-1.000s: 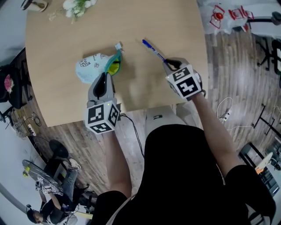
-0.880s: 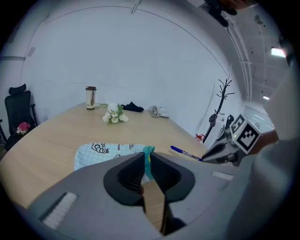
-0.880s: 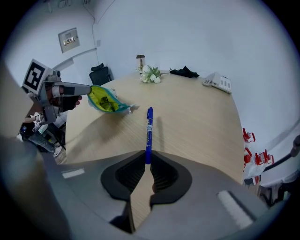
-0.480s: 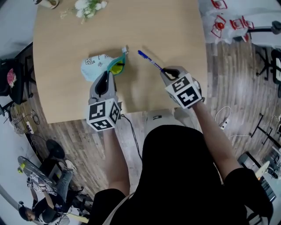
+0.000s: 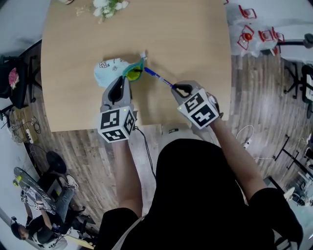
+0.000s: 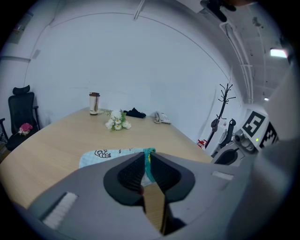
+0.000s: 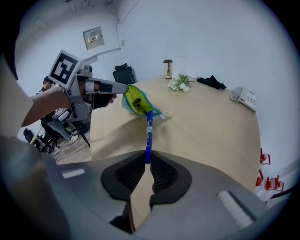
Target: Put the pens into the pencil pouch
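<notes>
Currently, the left gripper (image 5: 128,78), centre-left of the head view, is clamped on the teal rim of the pouch (image 5: 108,72). The pouch lies on the table (image 5: 195,39), left of centre, with its yellow-green mouth facing right. The right gripper (image 5: 174,88), right of centre, grips the blue pen (image 5: 156,77) by its rear end. The pen slants toward the upper left, its tip just beside the pouch mouth. Flowers (image 5: 108,6) lie at the top edge.
</notes>
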